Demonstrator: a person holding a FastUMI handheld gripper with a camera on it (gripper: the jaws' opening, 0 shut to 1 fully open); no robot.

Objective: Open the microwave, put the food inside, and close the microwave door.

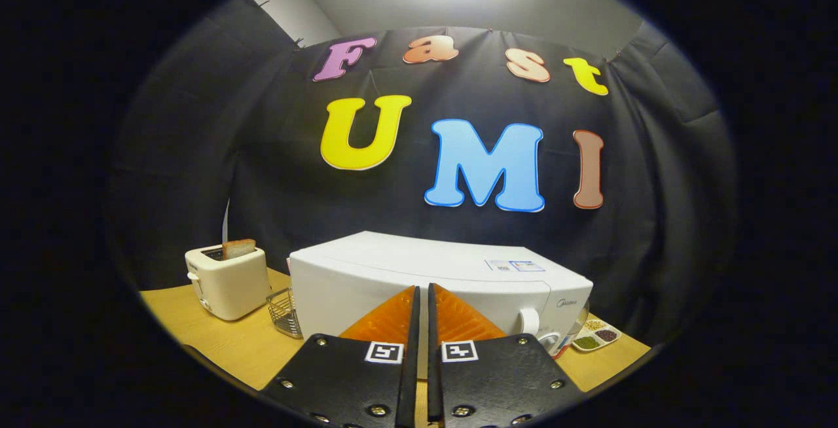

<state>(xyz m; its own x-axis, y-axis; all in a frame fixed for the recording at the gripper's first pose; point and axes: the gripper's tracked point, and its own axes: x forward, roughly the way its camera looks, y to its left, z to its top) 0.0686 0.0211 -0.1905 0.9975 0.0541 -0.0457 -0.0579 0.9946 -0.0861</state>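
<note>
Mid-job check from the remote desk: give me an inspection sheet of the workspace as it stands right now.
Surface: wooden table, bare at its near part.
Job's things: white microwave just beyond the fingers, seen from above; whether the door is open or shut cannot be told. Food for the microwave not identified.
Clutter: cream toaster with a slice of bread standing in its slot; wire basket between toaster and microwave; divided dish of grains on the microwave's other side.
Grippers: gripper fingers together, nothing between them, raised in front of the microwave.
Cables: nothing seen.
Surroundings: black cloth booth wall, ceiling light above.
</note>
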